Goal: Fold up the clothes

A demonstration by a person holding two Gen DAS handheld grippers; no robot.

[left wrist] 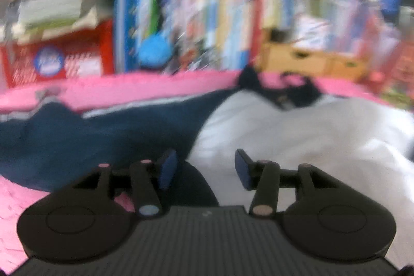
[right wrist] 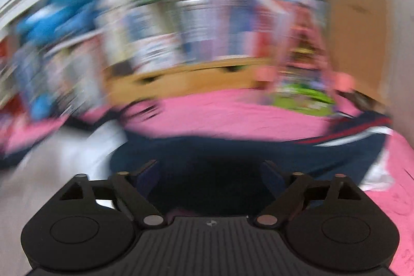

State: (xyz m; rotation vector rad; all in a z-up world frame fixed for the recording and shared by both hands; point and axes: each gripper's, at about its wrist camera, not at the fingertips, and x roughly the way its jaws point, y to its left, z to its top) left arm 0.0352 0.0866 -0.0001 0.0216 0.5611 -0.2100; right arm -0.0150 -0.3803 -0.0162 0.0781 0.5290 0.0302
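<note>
No text can be read: the round blue label on the red box and the book spines are too blurred.

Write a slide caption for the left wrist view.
Open left tongs hover over white and navy garments on pink bedding.

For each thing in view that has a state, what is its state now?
Left gripper: open, holds nothing.
Right gripper: open, holds nothing.
Navy garment: unfolded, spread on the pink bed cover.
White garment: unfolded, crumpled, lying beside the navy one.
Wooden drawers: shut, as far as the blur allows.
</note>
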